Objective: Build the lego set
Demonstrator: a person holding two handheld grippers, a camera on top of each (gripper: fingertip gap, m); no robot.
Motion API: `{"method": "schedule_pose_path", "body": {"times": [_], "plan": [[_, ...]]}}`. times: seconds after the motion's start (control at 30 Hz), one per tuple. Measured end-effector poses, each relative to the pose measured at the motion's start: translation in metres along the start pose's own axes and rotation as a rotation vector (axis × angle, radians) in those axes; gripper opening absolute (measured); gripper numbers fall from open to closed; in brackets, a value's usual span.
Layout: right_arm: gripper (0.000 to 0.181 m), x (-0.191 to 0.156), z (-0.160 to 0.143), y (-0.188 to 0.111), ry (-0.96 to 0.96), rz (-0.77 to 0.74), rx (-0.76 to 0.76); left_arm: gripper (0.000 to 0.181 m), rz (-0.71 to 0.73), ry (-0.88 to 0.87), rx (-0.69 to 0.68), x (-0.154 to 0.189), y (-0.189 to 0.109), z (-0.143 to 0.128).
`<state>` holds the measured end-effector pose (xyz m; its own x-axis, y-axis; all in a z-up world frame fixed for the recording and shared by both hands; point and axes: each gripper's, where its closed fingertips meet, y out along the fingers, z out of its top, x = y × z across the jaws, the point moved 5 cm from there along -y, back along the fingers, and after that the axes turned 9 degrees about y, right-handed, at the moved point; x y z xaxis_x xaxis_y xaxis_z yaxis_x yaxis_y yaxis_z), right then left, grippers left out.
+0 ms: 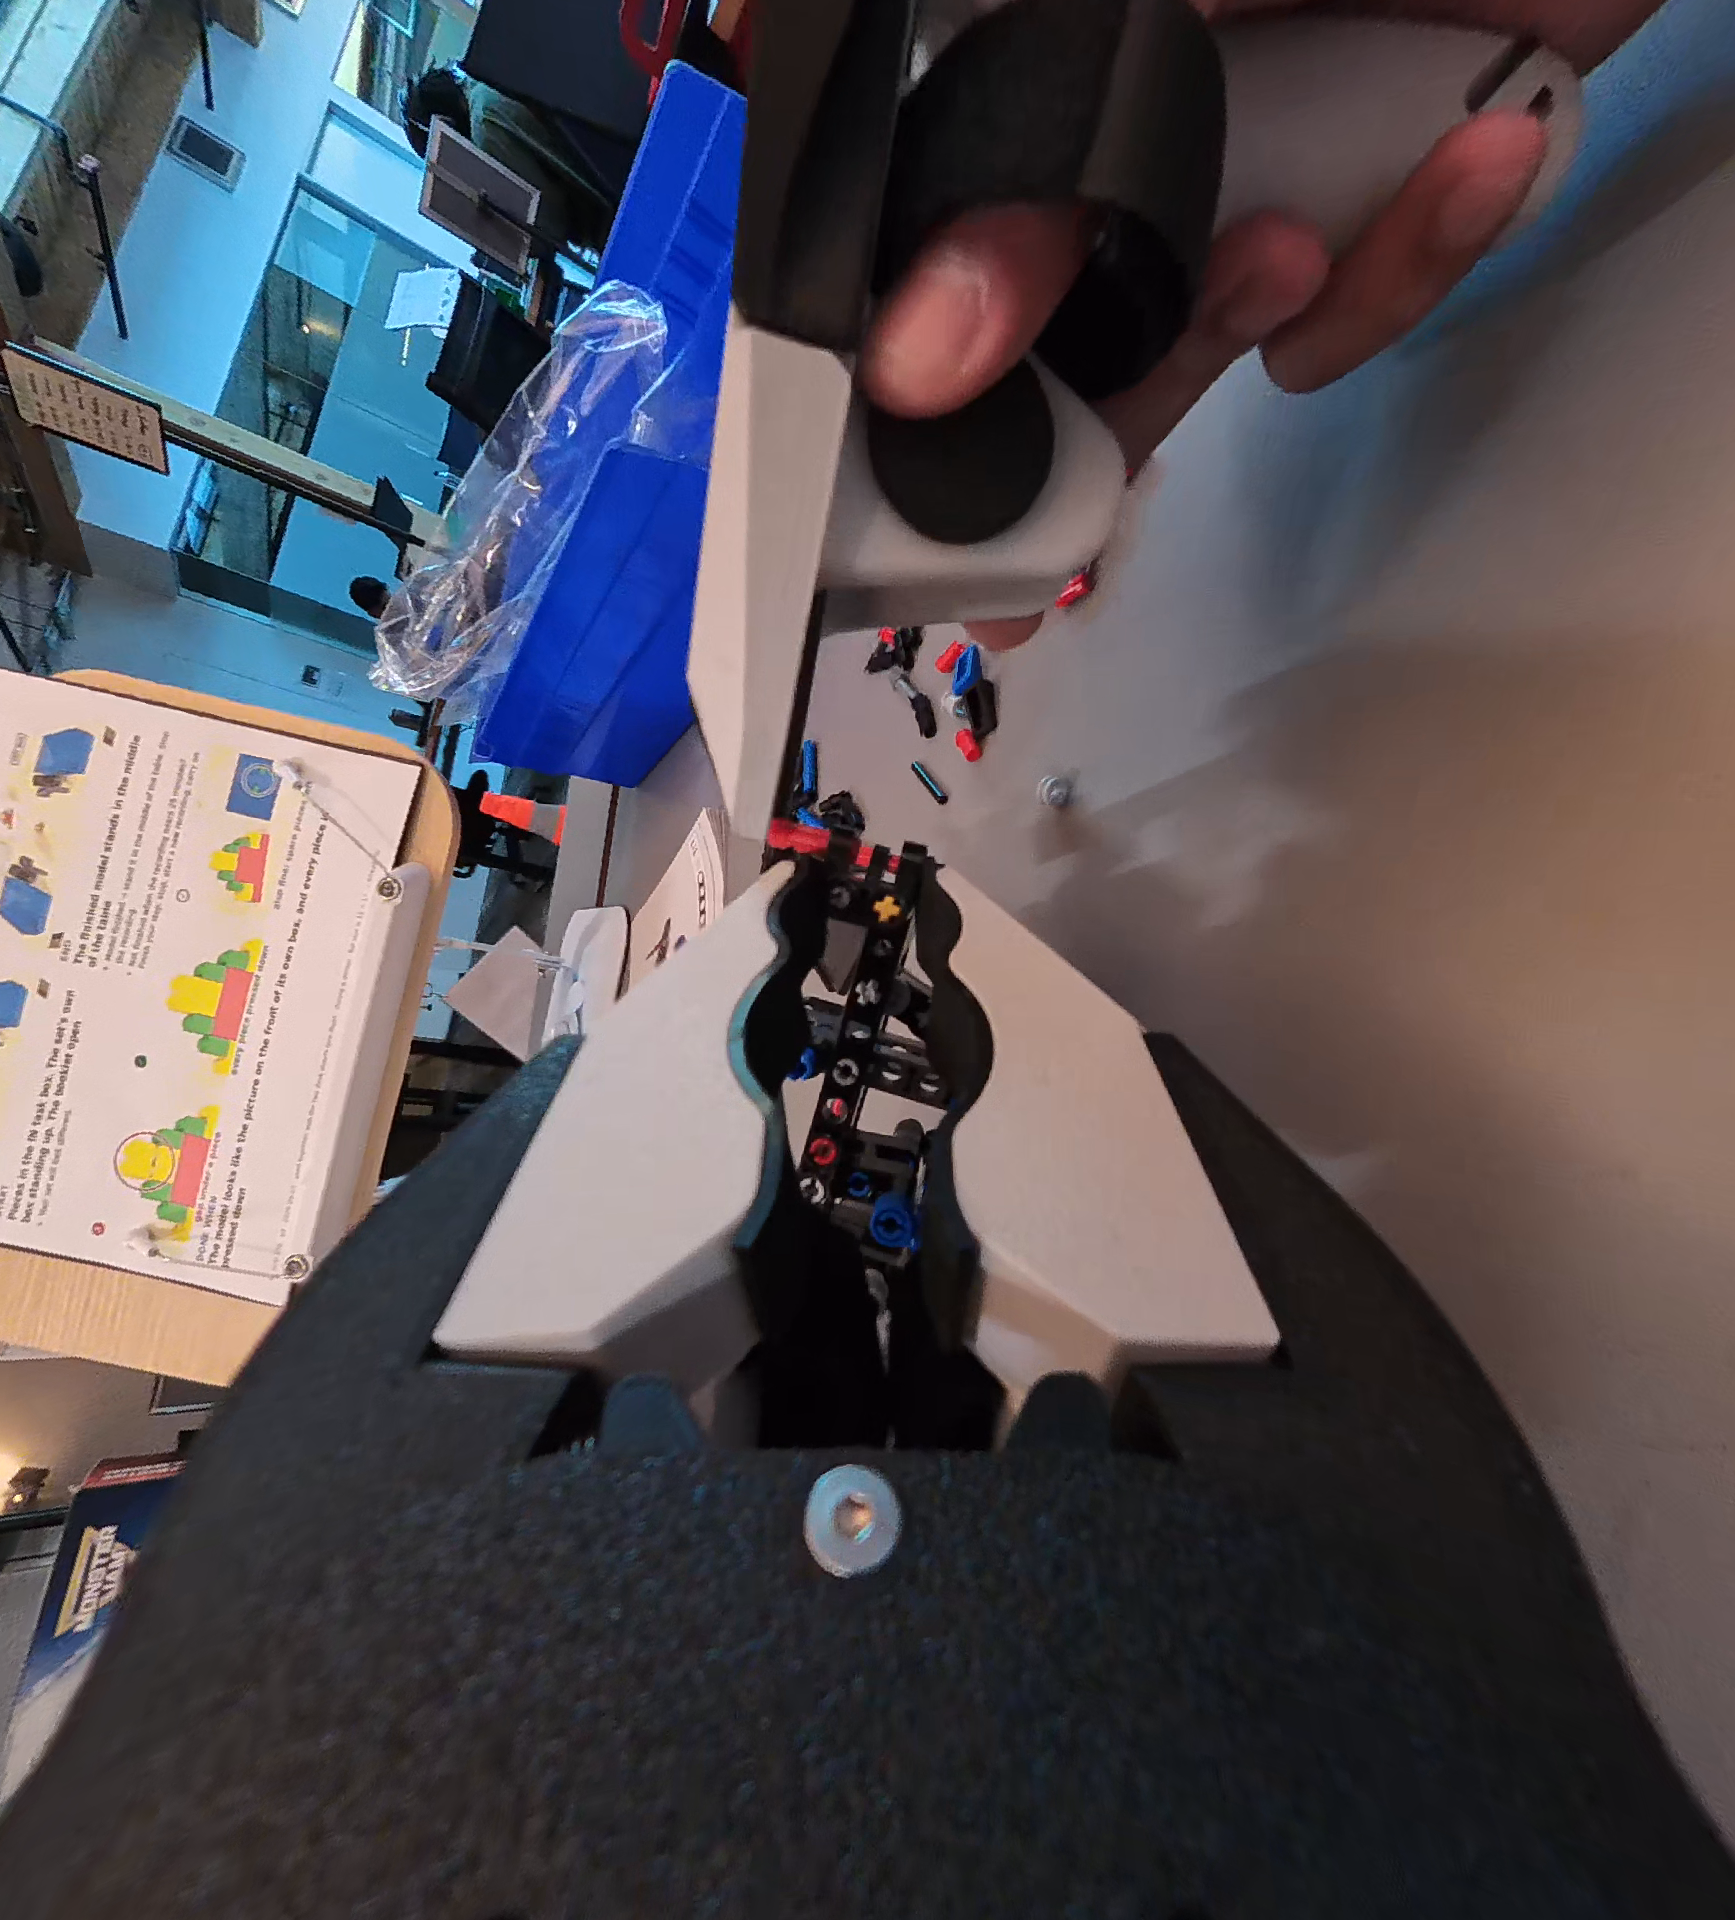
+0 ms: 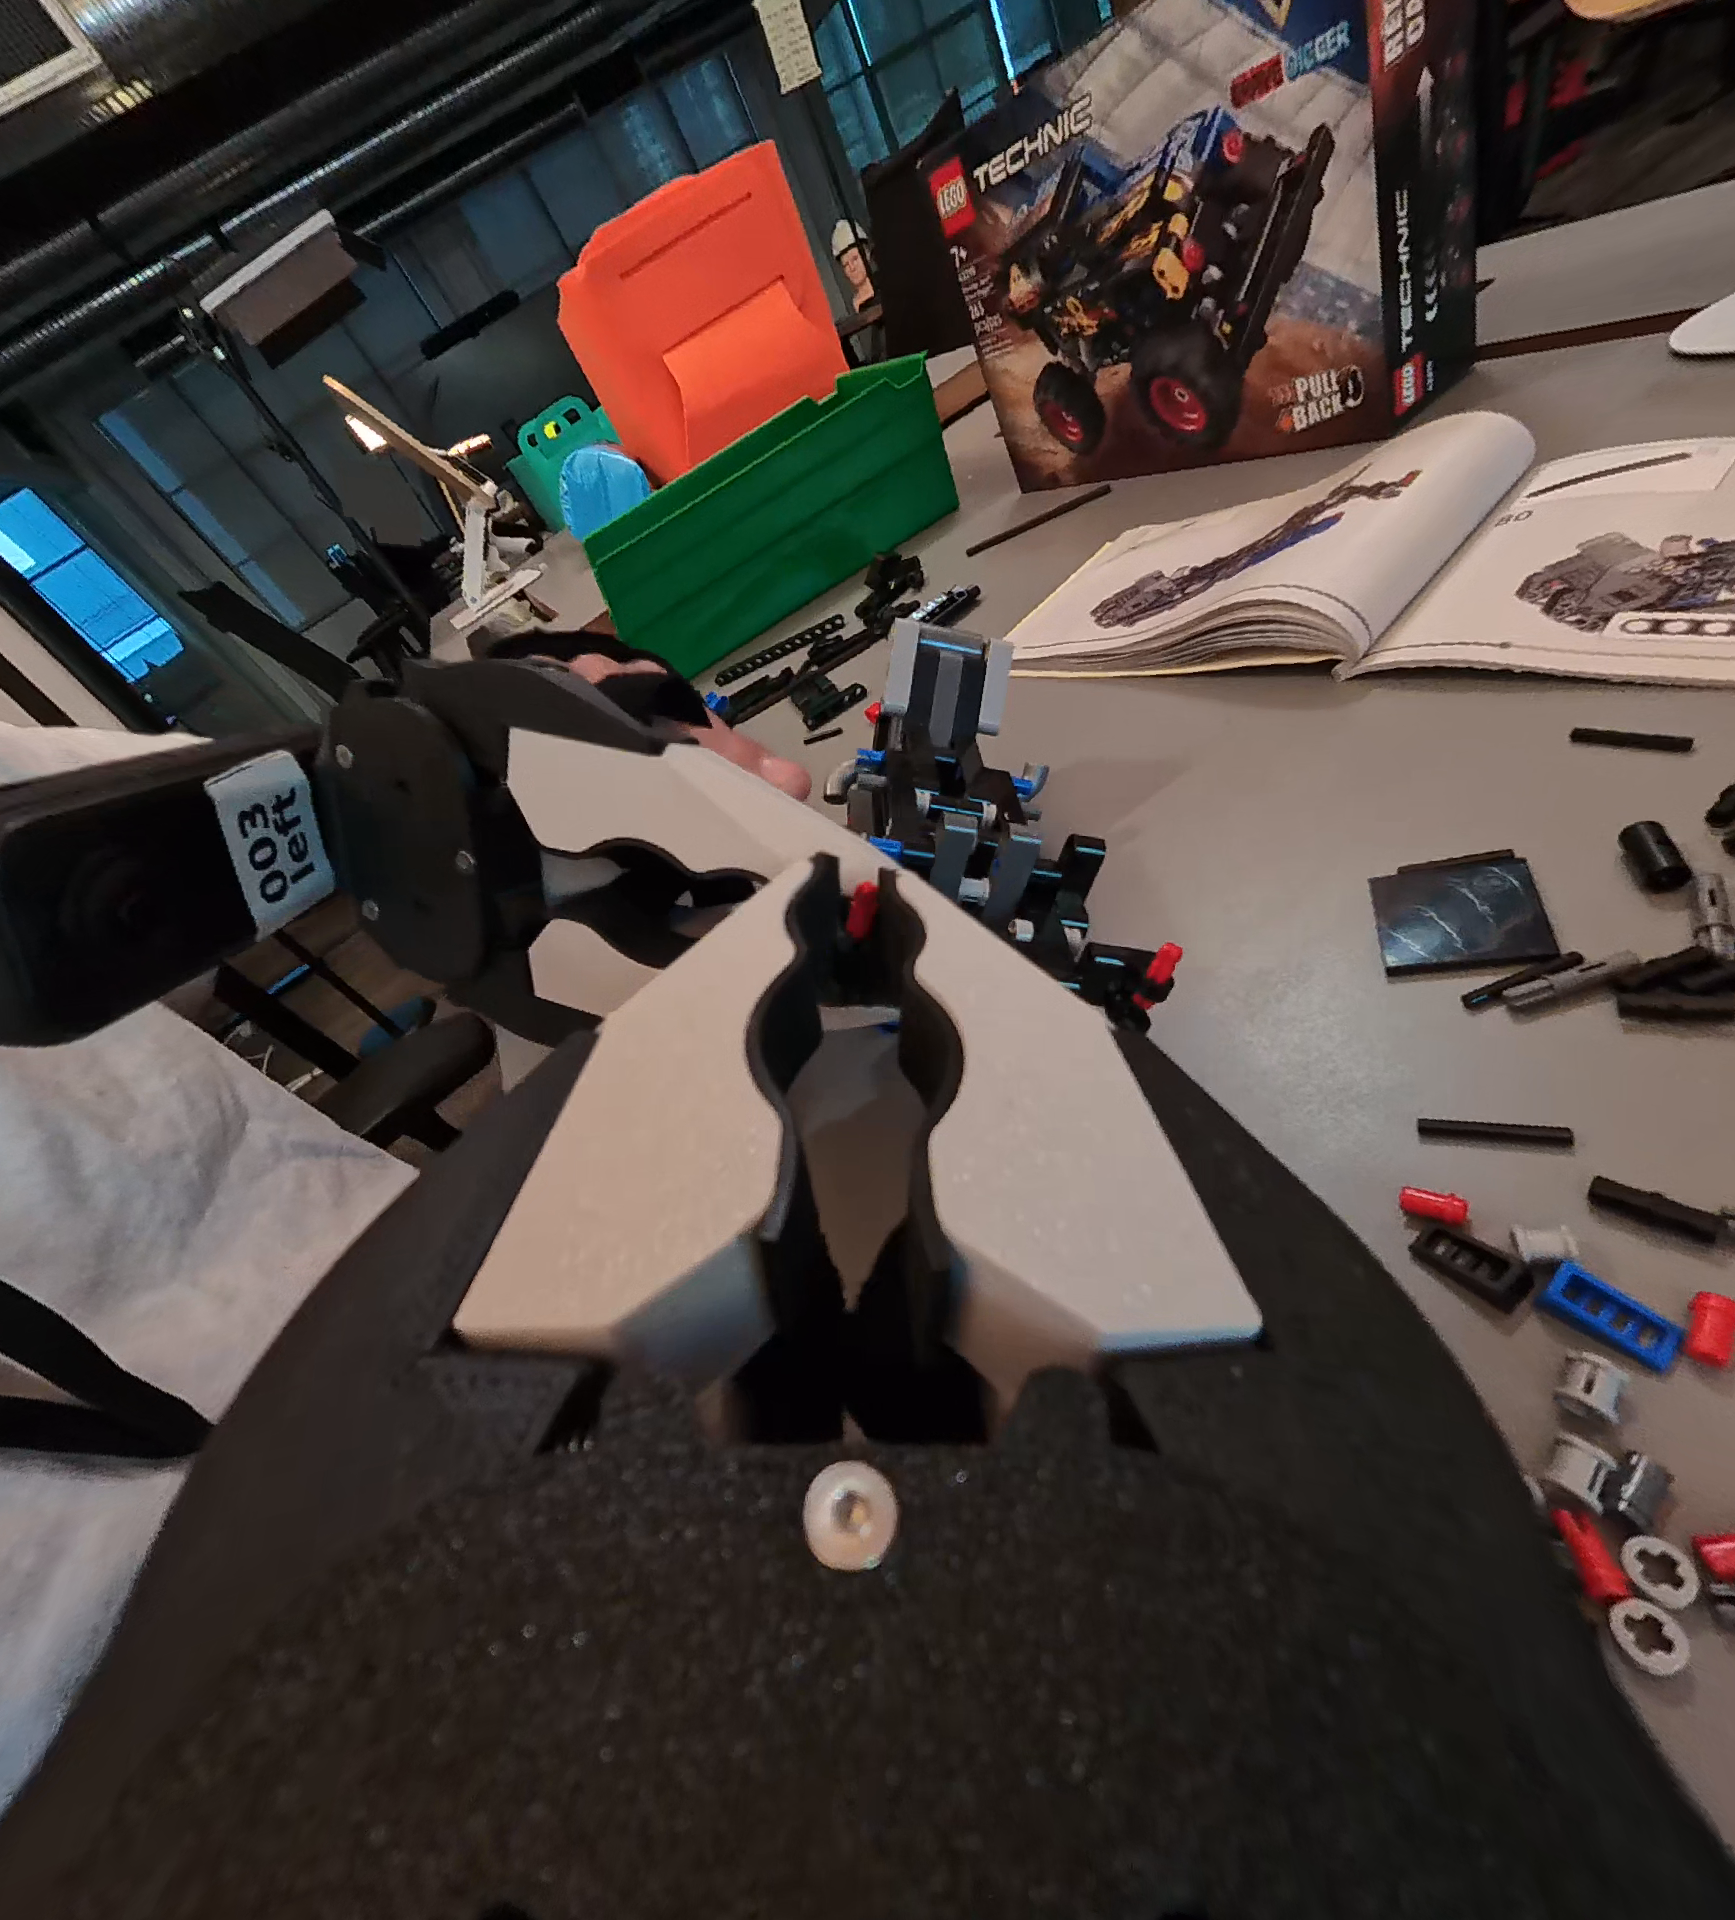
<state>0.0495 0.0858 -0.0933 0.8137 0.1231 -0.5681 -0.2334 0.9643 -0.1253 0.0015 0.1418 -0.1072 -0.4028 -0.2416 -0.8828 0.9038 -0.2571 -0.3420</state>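
Observation:
My left gripper (image 1: 858,883) is shut on the partly built model (image 1: 878,1049), a black Technic frame with blue, red and yellow pins. The model also shows in the right wrist view (image 2: 956,800), black, grey and blue, just above the grey table (image 2: 1258,1039). The left gripper's fingers (image 2: 624,790) reach it from the left. My right gripper (image 2: 855,883) is shut on a small red pin (image 2: 860,912), right by the model. In the left wrist view one right gripper finger (image 1: 749,623) comes down from above, with the red pin (image 1: 798,831) at the model's far end.
Loose red, blue, grey and black pieces (image 2: 1611,1340) and black pins (image 2: 1725,982) lie to the right. An open booklet (image 2: 1362,582), the set's box (image 2: 1206,260), a green bin (image 2: 780,520) and an orange box (image 2: 707,332) stand behind. A blue bin (image 1: 614,582) and an instruction sheet (image 1: 146,987) are also nearby. My two grippers' fingertips are within a few centimetres of each other.

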Motion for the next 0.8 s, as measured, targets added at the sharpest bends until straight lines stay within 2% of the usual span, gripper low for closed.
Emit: {"method": "schedule_pose_path", "body": {"times": [0.6, 0.77, 0.8], "plan": [[0.003, 0.0066, -0.0056, 0.0013, 0.146, 0.04, -0.004, 0.014, 0.0, 0.047, -0.013, 0.0019, 0.0019, -0.0031], [0.004, 0.005, -0.0017, -0.0008, 0.027, -0.024, -0.018, 0.014, 0.067, 0.097, -0.047, 0.0049, 0.0036, -0.0038], [0.011, 0.0061, 0.0023, -0.0047, -0.005, -0.053, 0.0, 0.015, 0.094, 0.131, -0.072, 0.0071, 0.0035, -0.0046]]}}
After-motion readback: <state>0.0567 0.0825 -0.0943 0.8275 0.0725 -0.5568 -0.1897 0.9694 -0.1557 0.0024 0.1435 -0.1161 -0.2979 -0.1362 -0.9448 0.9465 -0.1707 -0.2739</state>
